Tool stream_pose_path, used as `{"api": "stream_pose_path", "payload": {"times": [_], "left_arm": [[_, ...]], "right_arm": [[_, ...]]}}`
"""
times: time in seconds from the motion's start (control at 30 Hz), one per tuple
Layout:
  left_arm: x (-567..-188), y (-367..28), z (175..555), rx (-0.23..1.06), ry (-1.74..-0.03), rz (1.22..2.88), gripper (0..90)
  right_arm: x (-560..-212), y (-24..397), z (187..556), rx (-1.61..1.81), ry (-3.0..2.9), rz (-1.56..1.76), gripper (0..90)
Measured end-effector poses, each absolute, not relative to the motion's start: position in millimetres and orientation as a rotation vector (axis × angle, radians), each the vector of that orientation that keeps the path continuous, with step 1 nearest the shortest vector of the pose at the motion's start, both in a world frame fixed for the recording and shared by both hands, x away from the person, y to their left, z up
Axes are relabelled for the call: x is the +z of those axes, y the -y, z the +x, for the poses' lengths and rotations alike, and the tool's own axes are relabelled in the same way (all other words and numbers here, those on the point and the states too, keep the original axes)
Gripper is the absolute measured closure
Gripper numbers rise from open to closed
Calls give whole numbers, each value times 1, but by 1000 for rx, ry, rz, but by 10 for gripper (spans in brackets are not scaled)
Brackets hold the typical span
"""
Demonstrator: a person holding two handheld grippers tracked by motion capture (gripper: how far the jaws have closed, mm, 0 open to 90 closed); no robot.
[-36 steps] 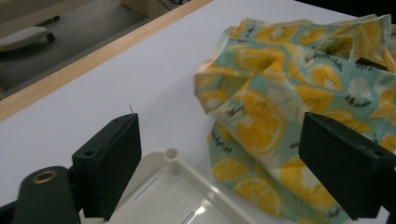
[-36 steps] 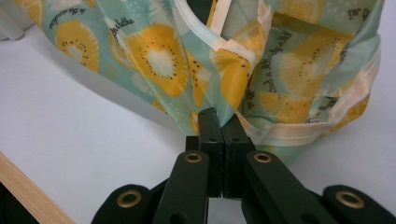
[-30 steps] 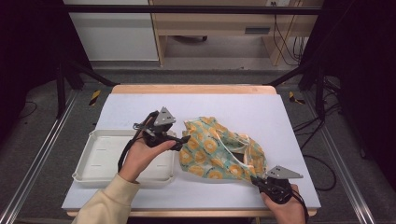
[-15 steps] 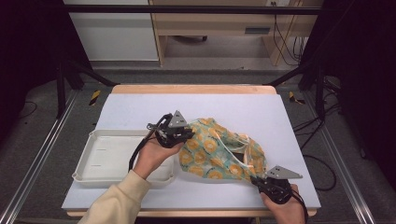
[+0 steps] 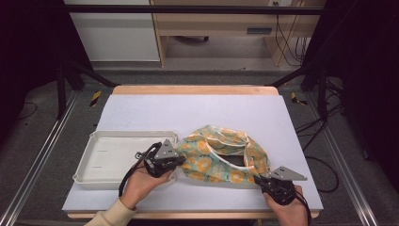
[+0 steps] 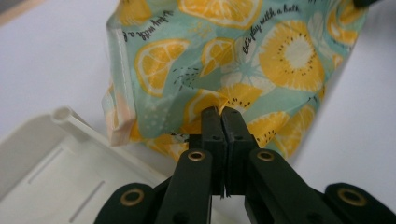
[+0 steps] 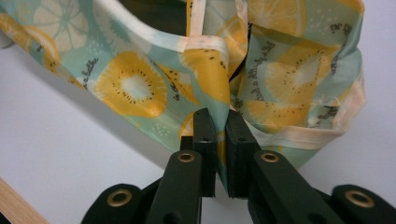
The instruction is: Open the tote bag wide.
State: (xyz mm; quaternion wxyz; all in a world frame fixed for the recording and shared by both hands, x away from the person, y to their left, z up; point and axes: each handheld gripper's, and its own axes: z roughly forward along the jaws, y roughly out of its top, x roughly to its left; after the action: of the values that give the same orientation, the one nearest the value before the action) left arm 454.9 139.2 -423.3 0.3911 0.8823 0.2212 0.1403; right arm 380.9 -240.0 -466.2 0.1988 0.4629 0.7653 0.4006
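A teal cloth bag [image 5: 221,157] printed with orange citrus slices lies crumpled on the white table top [image 5: 197,113], its mouth facing up. My left gripper [image 5: 179,161] is at the bag's left edge, beside the tray. Its jaws have just been closing and now stand shut on a pucker of the bag [image 6: 233,56], seen at the left gripper [image 6: 219,112]. My right gripper [image 5: 262,177] holds the bag's near right corner. In the right gripper view, the right gripper [image 7: 217,114] has just eased open slightly, with a fold of the bag [image 7: 140,88] still pinched.
A shallow white tray [image 5: 108,155] sits left of the bag, its corner [image 6: 60,116] close to my left jaws. The table's wooden front edge [image 7: 9,205] runs just behind my right gripper. Bare white surface lies beyond the bag, and dark frame rails flank the table.
My left gripper came down and toward the table's near side along the bag's left edge, and its jaws went from open to shut on the fabric. The right hand stayed put.
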Motion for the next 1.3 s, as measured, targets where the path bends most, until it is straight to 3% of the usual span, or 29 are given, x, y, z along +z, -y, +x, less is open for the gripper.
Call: {"api": "stream_pose_path", "payload": {"times": [0.2, 0.23, 0.3, 0.33, 0.43, 0.67, 0.87, 0.93, 1.0, 1.1, 1.13, 1.17, 1.3], "left_arm": [[-425, -143, 455, 361, -580, 2220, 896], [-427, -142, 454, 360, -575, 2230, 896], [-429, -140, 453, 359, -572, 2240, 897], [-429, -140, 453, 359, -572, 2240, 896], [-432, -139, 453, 351, -572, 2244, 897], [-431, -140, 453, 337, -571, 2238, 897], [-430, -139, 450, 332, -558, 2241, 897], [-429, -139, 450, 332, -553, 2240, 897], [-428, -139, 449, 328, -550, 2238, 898], [-426, -138, 446, 327, -538, 2240, 898], [-426, -138, 446, 327, -538, 2240, 898], [-426, -137, 444, 324, -530, 2248, 899], [-427, -136, 445, 340, -525, 2266, 900]], "right_arm": [[-461, 238, 378, 1141, -2112, 1278, 696], [-456, 236, 378, 1142, -2092, 1254, 598], [-450, 235, 377, 1141, -2073, 1244, 483], [-450, 235, 377, 1141, -2073, 1244, 483], [-434, 232, 378, 1126, -2054, 1219, 300], [-400, 220, 408, 1105, -2101, 1176, 192], [-392, 206, 447, 1076, -2126, 1211, 239], [-395, 198, 466, 1064, -2159, 1216, 299], [-398, 193, 476, 1048, -2180, 1221, 373], [-403, 187, 485, 1036, -2199, 1222, 561], [-403, 187, 485, 1036, -2199, 1222, 561], [-402, 186, 485, 1055, -2162, 1214, 710], [-390, 188, 472, 1147, -2083, 1188, 858]]}}
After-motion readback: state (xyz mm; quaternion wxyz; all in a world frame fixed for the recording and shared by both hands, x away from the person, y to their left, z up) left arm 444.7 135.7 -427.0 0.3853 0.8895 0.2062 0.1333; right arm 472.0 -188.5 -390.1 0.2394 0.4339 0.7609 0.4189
